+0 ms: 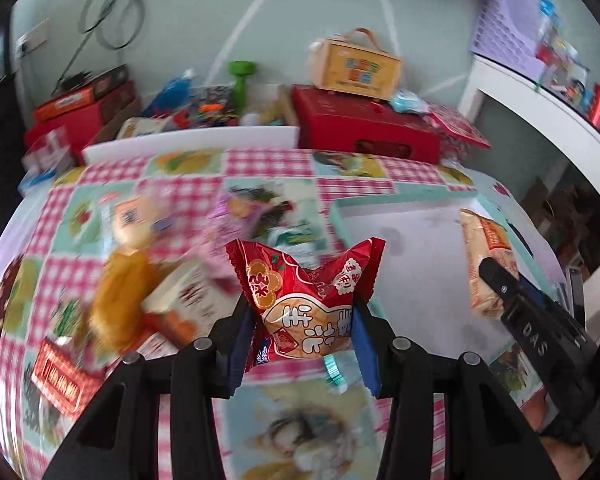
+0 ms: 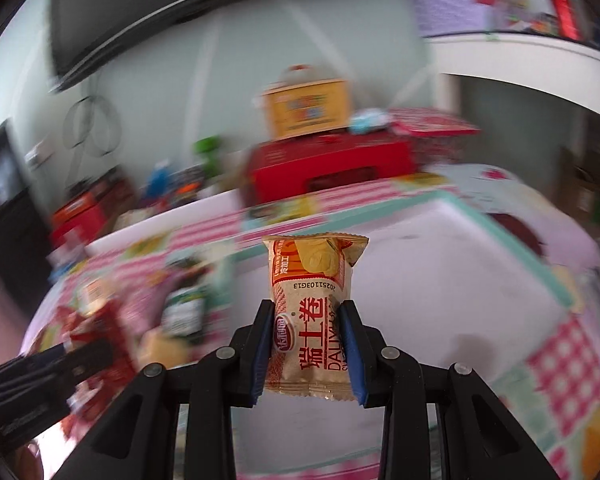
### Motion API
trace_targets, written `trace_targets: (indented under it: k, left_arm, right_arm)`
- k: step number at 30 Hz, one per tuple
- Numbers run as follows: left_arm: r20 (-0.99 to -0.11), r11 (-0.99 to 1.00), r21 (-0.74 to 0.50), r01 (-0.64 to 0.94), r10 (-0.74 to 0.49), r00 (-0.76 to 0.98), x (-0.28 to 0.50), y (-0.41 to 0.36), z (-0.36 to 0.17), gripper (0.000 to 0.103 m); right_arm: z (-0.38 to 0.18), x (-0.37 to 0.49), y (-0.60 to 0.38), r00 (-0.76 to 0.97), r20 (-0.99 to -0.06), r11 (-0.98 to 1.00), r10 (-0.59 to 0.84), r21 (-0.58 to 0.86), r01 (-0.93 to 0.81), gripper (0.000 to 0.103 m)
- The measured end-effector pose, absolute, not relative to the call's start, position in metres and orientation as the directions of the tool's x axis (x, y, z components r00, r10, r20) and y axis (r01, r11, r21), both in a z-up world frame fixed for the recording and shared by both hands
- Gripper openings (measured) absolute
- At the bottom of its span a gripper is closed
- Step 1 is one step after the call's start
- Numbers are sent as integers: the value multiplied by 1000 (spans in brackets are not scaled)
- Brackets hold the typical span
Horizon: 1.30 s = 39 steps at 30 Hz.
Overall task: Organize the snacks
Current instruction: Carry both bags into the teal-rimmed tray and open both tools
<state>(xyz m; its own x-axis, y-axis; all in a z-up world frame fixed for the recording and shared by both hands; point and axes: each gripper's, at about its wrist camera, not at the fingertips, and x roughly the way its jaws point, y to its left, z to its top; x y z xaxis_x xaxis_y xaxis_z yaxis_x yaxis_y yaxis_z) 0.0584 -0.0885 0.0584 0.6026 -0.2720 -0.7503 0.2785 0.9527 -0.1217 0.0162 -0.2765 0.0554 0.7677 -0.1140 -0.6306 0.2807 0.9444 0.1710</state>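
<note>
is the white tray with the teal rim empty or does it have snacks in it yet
Empty as far as the views show: the tray has a bare white floor, while the beige snack pack is clamped above it.

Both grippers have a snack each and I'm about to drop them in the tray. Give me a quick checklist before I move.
1. Left gripper shut on the red snack packet: ok.
2. Right gripper shut on the beige Swiss roll packet: ok.
3. White tray with teal rim has bare floor ahead of both packets: ok.
4. Grippers apart from each other; the right one sits off to the side in the left wrist view: ok.
5. Loose snacks remaining on the checked tablecloth: blurred, count cannot tell.
6. Packets undamaged by the jaws: cannot tell.
</note>
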Motion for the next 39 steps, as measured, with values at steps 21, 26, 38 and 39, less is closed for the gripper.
trace_targets:
  k: [21,26,38,39]
  left_arm:
    - [-814,876,-115,468,-353,461,96,-220,19,52]
    - [-816,893,-135,430,-347,463,97,-208,21,57]
    - [-823,973,-53,224,-170,542,98,-142,42,79]
    - [-825,979,-44,200,-149,546,98,-133,41,79]
  right_arm:
    - [29,12,-380,620,-698,832,-359,62,552,35]
    - [28,11,-381,617,-703,834,-352,64,548,36]
    - [33,14,-370,632,-712,854,-306,87,512,50]
    - [34,15,-367,636,-711,859,-300,89,504,54]
